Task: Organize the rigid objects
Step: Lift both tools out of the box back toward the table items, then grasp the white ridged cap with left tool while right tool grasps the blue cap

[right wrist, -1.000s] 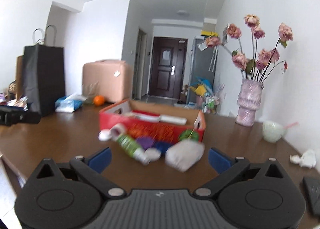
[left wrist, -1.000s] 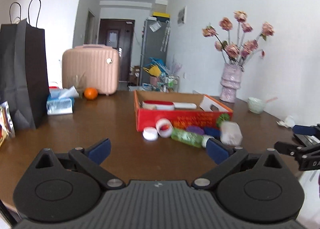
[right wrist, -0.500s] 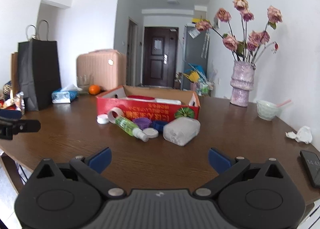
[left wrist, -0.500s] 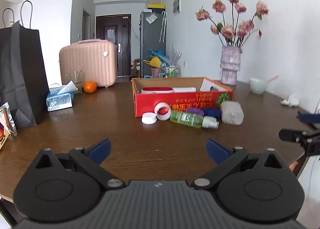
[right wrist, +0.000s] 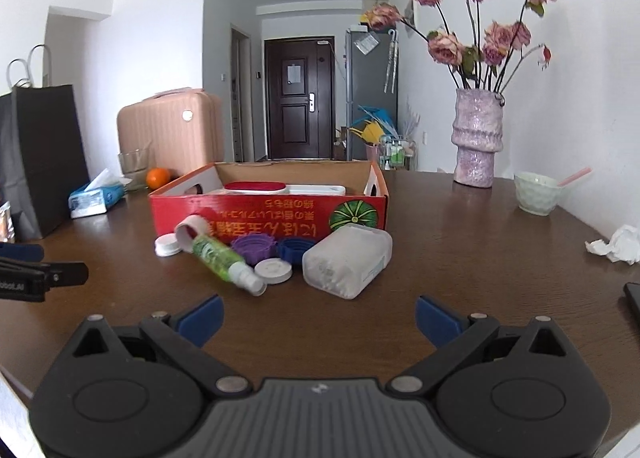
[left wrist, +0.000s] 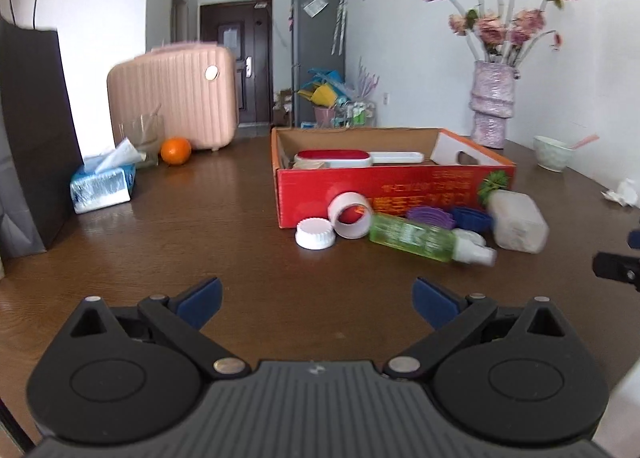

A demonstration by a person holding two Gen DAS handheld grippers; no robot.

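Note:
A red cardboard box point(left wrist: 392, 187) point(right wrist: 272, 213) stands open on the brown table; a red-and-white flat item point(left wrist: 332, 157) lies inside. In front of it lie a green bottle point(left wrist: 416, 238) point(right wrist: 218, 258), a pink cup on its side point(left wrist: 351, 215), white caps point(left wrist: 315, 234) point(right wrist: 273, 270), a purple lid point(right wrist: 254, 248), a blue lid point(right wrist: 296, 249) and a frosted plastic container point(left wrist: 518, 221) point(right wrist: 346, 260). My left gripper point(left wrist: 316, 298) is open and empty, short of the cluster. My right gripper point(right wrist: 318, 316) is open too, just before the container.
A black paper bag point(left wrist: 28, 137), a tissue pack point(left wrist: 102, 185), an orange point(left wrist: 175, 150) and a pink suitcase point(left wrist: 176, 97) stand at the left. A vase of flowers point(right wrist: 478, 137), a pale bowl point(right wrist: 536, 193), crumpled paper point(right wrist: 614, 246) and a phone point(right wrist: 634, 298) are at the right.
Both grippers have moved closer to the box and the cluster in front of it, which now look larger. Both stay open.

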